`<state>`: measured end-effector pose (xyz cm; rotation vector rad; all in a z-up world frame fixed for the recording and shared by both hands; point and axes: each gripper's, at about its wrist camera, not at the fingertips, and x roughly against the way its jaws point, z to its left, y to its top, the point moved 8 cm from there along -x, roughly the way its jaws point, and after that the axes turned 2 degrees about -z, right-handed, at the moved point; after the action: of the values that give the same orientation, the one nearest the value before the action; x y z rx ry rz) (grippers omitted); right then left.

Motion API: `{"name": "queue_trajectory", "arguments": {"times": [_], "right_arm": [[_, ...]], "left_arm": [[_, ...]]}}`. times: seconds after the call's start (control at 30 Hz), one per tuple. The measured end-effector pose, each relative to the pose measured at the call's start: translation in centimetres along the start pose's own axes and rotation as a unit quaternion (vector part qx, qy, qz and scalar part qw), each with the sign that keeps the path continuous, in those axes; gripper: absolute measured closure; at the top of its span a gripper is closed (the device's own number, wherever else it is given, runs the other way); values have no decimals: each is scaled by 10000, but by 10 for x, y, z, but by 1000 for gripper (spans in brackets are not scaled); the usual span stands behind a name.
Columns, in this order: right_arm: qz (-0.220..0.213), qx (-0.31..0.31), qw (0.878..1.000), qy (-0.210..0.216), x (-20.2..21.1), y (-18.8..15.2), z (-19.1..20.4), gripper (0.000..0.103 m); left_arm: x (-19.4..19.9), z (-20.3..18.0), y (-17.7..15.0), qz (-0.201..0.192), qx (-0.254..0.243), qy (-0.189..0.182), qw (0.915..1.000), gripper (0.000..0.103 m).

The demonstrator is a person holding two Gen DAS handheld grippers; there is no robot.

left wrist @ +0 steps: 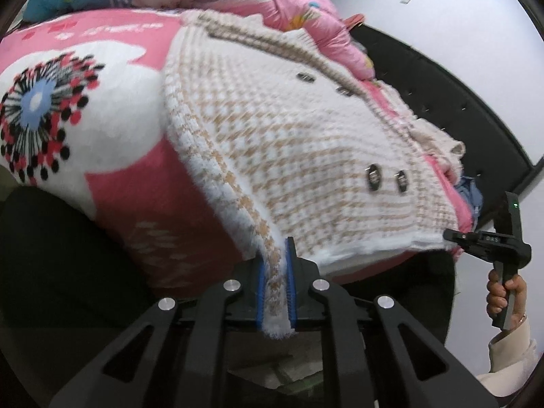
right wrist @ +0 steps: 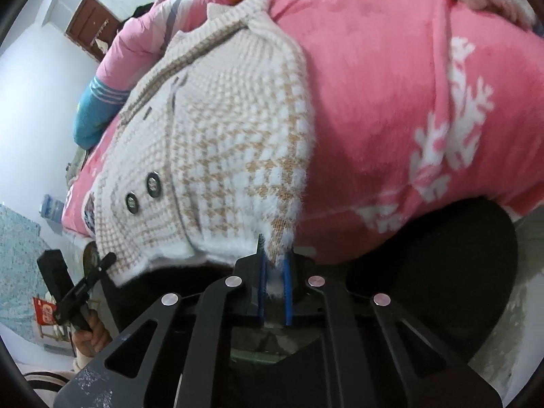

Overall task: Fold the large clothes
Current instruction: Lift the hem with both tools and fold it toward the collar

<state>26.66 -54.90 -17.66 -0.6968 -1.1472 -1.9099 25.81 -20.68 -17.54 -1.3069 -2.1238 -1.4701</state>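
Now the white-and-tan knit cardigan point(left wrist: 282, 142) lies spread on the pink bed blanket point(right wrist: 391, 102) — the left hand-held gripper point(left wrist: 276, 285) clamped on its near left hem corner, the right hand-held gripper point(right wrist: 274, 289) clamped on the near right corner.

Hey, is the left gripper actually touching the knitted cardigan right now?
Touching. The left wrist view shows the left gripper with its blue pads closed on the hem corner of the knitted cardigan, fabric pinched between them.
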Motion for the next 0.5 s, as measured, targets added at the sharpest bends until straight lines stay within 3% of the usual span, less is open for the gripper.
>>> {"name": "queue_trajectory", "arguments": {"times": [0.5], "right_arm": [[-615,-129,9980,14,30,58,17,97]], "left_arm": [[40,-27,56,-837,-104,-774,9934,96]]}}
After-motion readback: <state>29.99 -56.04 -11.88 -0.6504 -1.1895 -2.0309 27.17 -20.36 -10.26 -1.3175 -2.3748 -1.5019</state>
